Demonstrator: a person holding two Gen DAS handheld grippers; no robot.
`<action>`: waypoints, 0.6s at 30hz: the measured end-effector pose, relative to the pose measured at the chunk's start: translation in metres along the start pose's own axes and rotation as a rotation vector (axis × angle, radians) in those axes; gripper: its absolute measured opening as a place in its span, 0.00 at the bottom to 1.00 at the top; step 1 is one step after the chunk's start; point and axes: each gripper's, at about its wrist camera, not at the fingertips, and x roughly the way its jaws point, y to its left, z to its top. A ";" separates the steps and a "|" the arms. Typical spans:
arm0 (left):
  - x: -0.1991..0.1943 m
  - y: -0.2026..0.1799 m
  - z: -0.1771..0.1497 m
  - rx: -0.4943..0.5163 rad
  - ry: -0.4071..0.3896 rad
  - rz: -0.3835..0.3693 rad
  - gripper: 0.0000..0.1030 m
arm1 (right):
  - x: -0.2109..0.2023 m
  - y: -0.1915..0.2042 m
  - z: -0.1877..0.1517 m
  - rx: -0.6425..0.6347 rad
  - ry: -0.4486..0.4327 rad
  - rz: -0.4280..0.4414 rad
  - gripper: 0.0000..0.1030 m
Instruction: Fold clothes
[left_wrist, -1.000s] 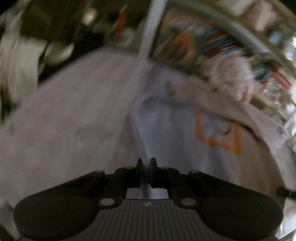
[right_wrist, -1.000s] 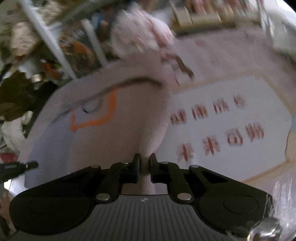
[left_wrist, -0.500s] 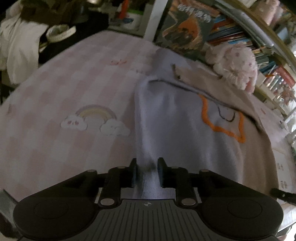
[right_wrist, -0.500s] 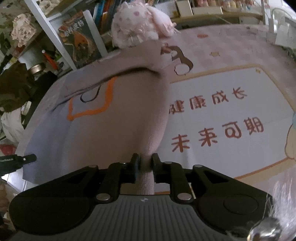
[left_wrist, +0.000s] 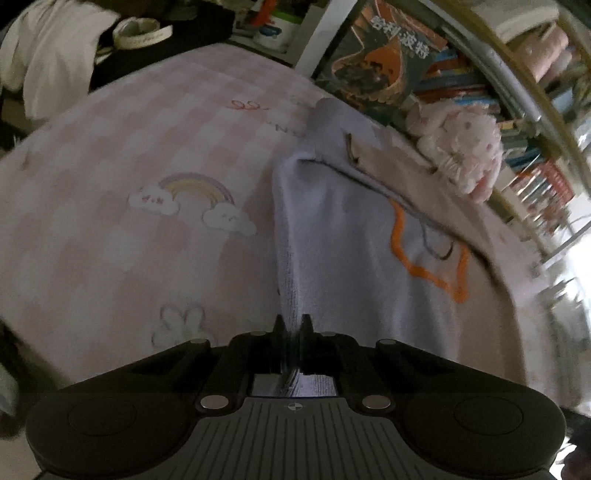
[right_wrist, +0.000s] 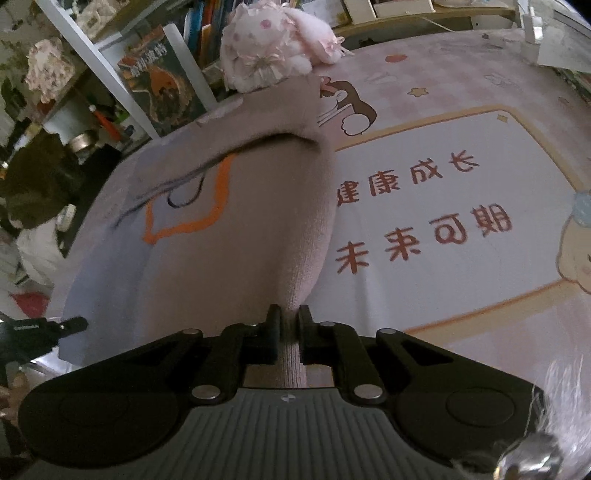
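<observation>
Knit fabric, lavender side of the sweater (left_wrist: 332, 236), is pinched tight by the left gripper (left_wrist: 291, 325), with the garment spread on the pink mat (left_wrist: 129, 147) toward 1 o'clock. From the right wrist, the beige hem is clamped by the right gripper (right_wrist: 288, 317); the plush toy (right_wrist: 273, 55) is seen at 12 o'clock.

Left claw (left_wrist: 291, 325) seemingly tighter on sweater (left_wrist: 343, 251)

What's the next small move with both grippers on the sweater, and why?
Probably carry both held corners forward toward the collar end. The left gripper and right gripper are each shut on a hem corner of the sweater, lifted off the mat, with the far part lying flat.
</observation>
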 end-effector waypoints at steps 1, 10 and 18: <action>-0.004 0.002 -0.003 -0.017 0.001 -0.014 0.04 | -0.005 -0.001 -0.003 0.004 0.000 0.007 0.08; -0.029 0.018 -0.038 -0.192 0.011 -0.118 0.04 | -0.037 -0.018 -0.033 0.085 0.046 0.061 0.08; -0.049 0.005 -0.008 -0.269 -0.134 -0.282 0.04 | -0.065 -0.026 -0.009 0.200 -0.059 0.270 0.08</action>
